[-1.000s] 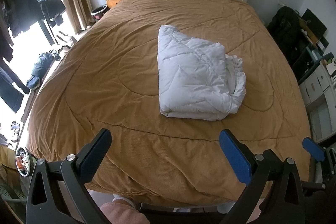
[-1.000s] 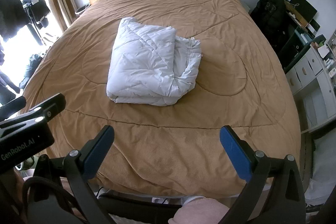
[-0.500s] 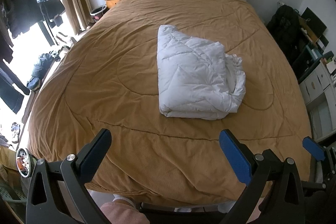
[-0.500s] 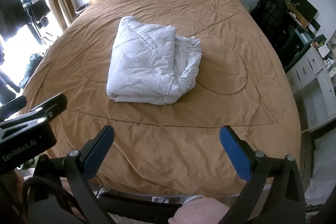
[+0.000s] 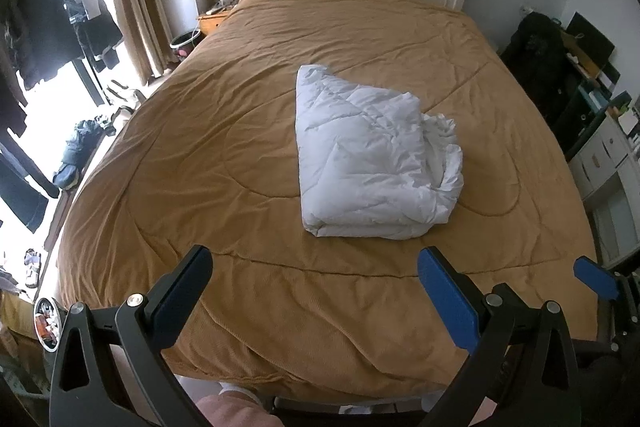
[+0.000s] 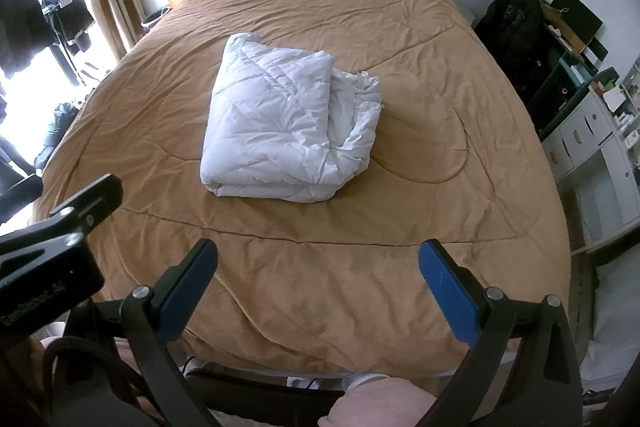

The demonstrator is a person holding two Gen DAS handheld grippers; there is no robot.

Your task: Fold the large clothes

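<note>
Your left gripper [image 5: 316, 269] and right gripper [image 6: 318, 263] gape empty; that puffy duvet [image 6: 288, 123] could spring unfolded on the bed [image 6: 400, 187].

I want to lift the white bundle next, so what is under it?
The folded white quilted garment lies on the brown bedspread, which shows all around it. Whatever sits directly beneath its layers is covered. Both grippers hang open, short of it.

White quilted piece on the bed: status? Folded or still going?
Looks done: the white quilted piece lies as a compact folded bundle on the brown bedspread, its right edge a bit rumpled. In hand: nothing; left gripper and right gripper are open, short of it. Left: possibly tidying that edge.
</note>
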